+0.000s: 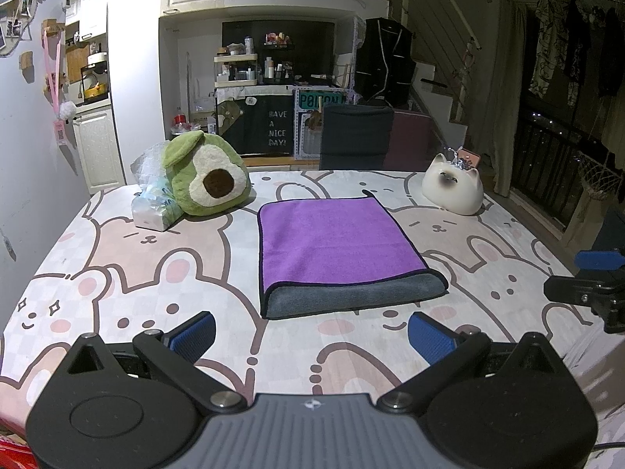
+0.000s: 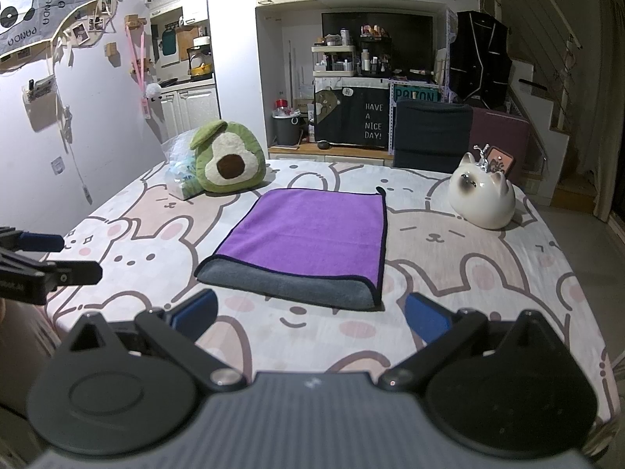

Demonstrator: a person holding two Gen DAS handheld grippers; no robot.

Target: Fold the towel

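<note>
A purple towel with a grey underside lies folded flat on the bunny-print table cover, its rolled grey fold facing me. It also shows in the right wrist view. My left gripper is open and empty, a little short of the towel's near edge. My right gripper is open and empty, also just short of the near edge. Each gripper appears at the edge of the other's view: the right one and the left one.
A green avocado plush and a plastic tissue pack sit at the back left. A white cat-shaped ceramic sits at the back right. A dark chair stands behind the table. A wall runs along the left.
</note>
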